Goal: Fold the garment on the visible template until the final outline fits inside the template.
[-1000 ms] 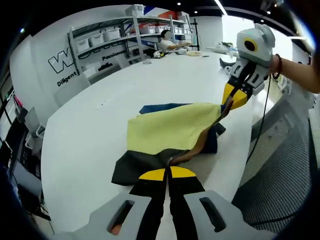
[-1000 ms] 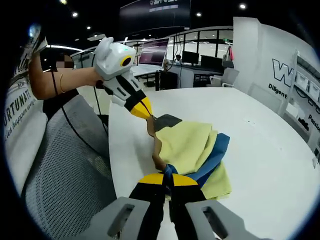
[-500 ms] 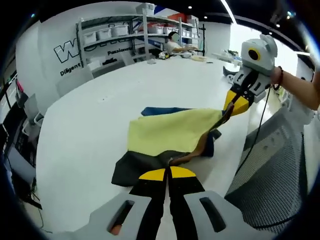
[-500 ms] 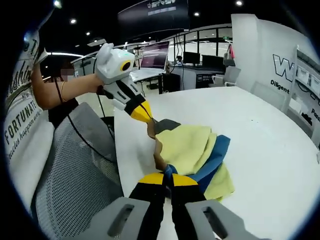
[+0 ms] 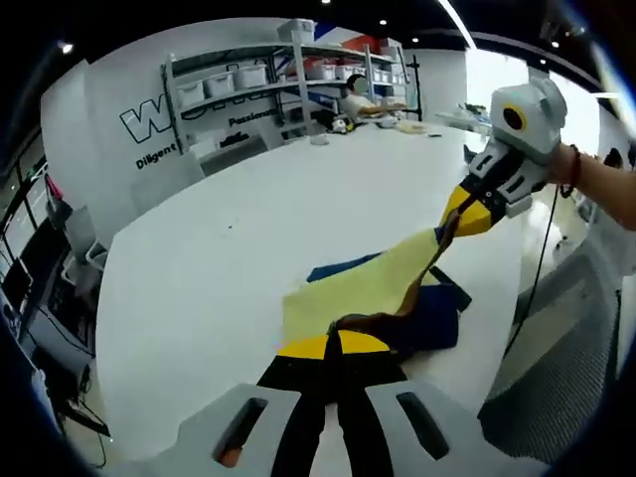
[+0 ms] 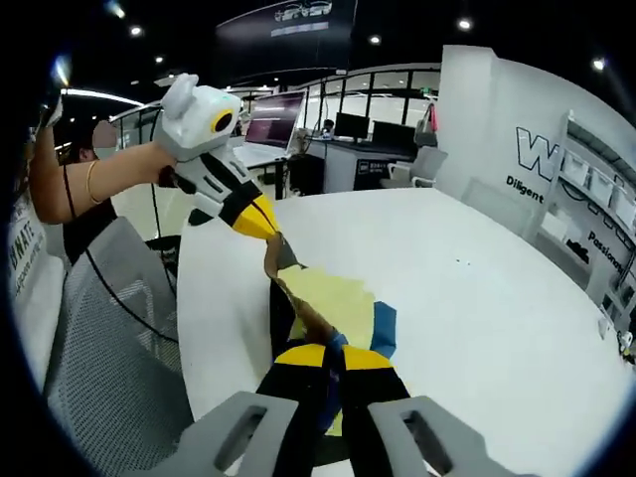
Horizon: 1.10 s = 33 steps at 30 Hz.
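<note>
The garment is yellow (image 5: pixel 370 286) with a blue part (image 5: pixel 429 320) and a brown inner edge. It is lifted off the white table (image 5: pixel 229 248) along one edge, and its far side still lies on the table. At the bottom of the left gripper view, my left gripper (image 5: pixel 336 336) is shut on one end of that edge. My right gripper (image 5: pixel 449 227) comes in from the right, shut on the other end. In the right gripper view, the right gripper (image 6: pixel 333 350) holds the garment (image 6: pixel 333 296), and the left gripper (image 6: pixel 270 238) pinches it at upper left.
A grey mesh chair (image 6: pixel 109 338) stands at the table's near edge. Shelves with bins (image 5: pixel 248 84) line the far wall, and a person sits at the table's far end (image 5: pixel 358 99). Desks with monitors (image 6: pixel 348 129) stand beyond the table. A person's arm (image 6: pixel 89 179) holds the left gripper.
Both grippers have risen with the garment's edge. More cloth has come off the table and now stretches taut between them. The dark panel near the left jaws no longer lies flat.
</note>
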Motion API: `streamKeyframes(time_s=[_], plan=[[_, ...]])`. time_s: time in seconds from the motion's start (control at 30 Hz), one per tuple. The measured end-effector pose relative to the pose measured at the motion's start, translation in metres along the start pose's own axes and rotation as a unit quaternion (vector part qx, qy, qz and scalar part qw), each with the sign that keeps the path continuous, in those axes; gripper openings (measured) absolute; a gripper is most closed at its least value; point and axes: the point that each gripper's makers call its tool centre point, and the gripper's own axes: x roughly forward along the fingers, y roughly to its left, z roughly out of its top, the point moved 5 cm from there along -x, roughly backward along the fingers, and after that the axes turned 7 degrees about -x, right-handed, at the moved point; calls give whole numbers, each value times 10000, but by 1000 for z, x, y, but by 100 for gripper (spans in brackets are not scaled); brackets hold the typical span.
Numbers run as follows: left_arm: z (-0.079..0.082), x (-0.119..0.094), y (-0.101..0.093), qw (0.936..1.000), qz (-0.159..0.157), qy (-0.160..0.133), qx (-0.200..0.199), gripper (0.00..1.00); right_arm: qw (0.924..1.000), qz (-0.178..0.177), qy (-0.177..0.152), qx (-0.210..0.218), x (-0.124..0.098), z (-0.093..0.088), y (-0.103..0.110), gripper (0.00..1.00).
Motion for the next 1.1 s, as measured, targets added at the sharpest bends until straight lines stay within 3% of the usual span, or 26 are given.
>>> streamKeyframes(time_s=[0.13, 0.27, 0.47, 0.87, 1.1], plan=[[12, 9, 16, 9995, 324, -35, -13, 4, 9998, -199, -88, 10, 10, 9, -19, 0], [20, 14, 26, 9989, 451, -59, -116, 4, 9995, -297, -108, -8, 18, 13, -30, 0], [27, 29, 44, 9964, 510, 37, -675, 4, 9993, -361, -102, -14, 34, 16, -51, 0], [55, 62, 72, 9943, 828, 133, -659, 3, 9981, -608, 77, 106, 70, 12, -97, 0], [58, 88, 90, 9932, 951, 351, -571, 3, 9979, -628, 99, 112, 97, 13, -117, 0]])
